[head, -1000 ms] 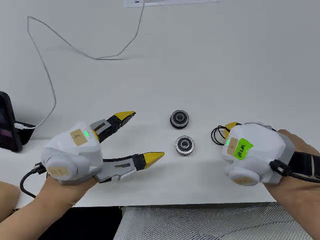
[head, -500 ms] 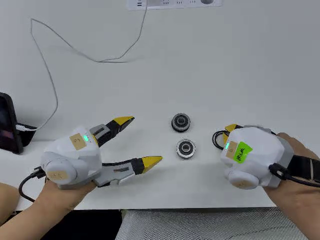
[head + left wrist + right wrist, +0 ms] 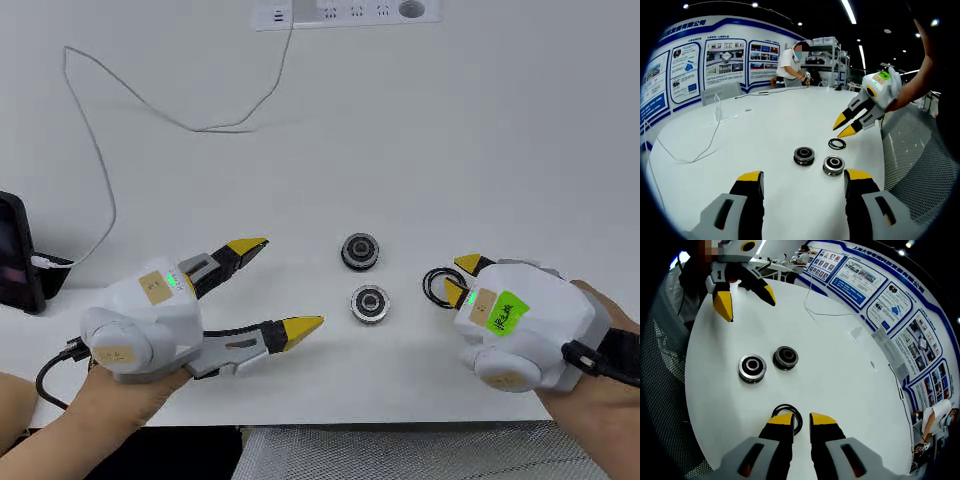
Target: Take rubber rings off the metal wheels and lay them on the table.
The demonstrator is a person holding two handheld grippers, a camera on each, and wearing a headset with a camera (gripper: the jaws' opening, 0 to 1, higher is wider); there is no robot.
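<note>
— How are the two grippers held?

— The left gripper [image 3: 278,284] is spread wide, and nothing is held in it. The right gripper [image 3: 461,277] is drawn almost together with a narrow gap left. Nothing is seen pinched between its jaws.

— Where is the work found?

— A rubber ring [image 3: 438,286] is laid flat on the table [image 3: 450,150], just beside the tips of the right gripper. Two wheels are set flat, axle upward, between the grippers. The near wheel [image 3: 370,303] is seen with a bright metal rim and is judged to be stripped already. The far wheel [image 3: 360,251] is dark around its edge, so a ring is judged to be on it.

— Which gripper is better placed for it?

— In distance, little can be told between them. In the left gripper view, though, the far wheel is framed straight ahead, midway between the spread jaws, with the near wheel just to one side of it. In the right gripper view the far wheel is found ahead but slightly off the line of the jaws, and those jaws would have to be opened wider first.
</note>
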